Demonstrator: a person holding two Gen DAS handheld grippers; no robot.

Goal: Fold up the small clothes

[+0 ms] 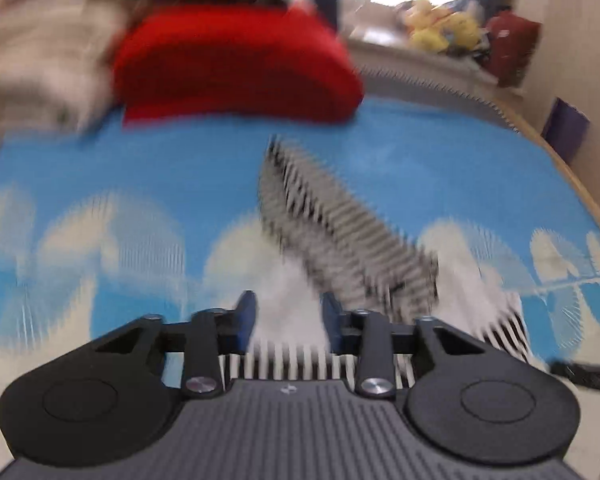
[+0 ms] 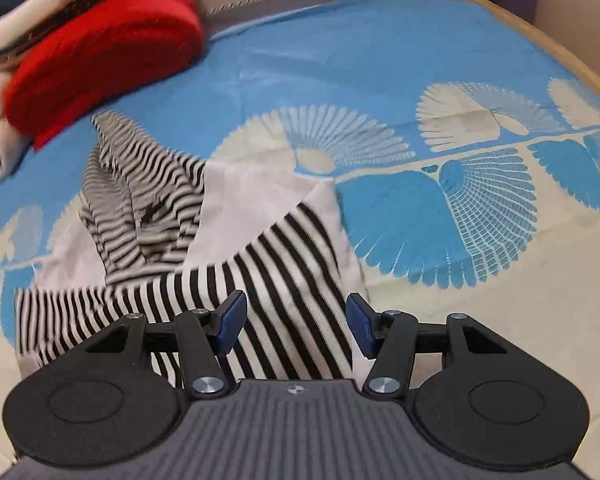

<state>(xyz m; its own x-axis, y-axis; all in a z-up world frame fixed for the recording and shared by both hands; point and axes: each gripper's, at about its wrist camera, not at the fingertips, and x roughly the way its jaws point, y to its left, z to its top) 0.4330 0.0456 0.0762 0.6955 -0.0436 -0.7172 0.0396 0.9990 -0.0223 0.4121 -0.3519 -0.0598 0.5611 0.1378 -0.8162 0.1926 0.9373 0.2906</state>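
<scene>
A small black-and-white striped garment (image 2: 284,264) with white panels lies crumpled on the blue patterned bed sheet (image 2: 340,80). My right gripper (image 2: 296,320) hovers just over its near striped part, jaws wide apart with nothing pinched. In the heavily blurred left wrist view the same garment (image 1: 340,232) stretches away from my left gripper (image 1: 290,318). Its blue pads stand a little apart, and white and striped cloth shows through the gap, seemingly lying below rather than clamped.
A folded red garment (image 2: 104,48) (image 1: 236,64) sits at the far left of the bed beside a heap of pale clothes (image 1: 32,64). The wooden bed edge (image 2: 540,40) curves along the right. Yellow soft toys (image 1: 440,28) and a red bag (image 1: 508,48) lie beyond the bed.
</scene>
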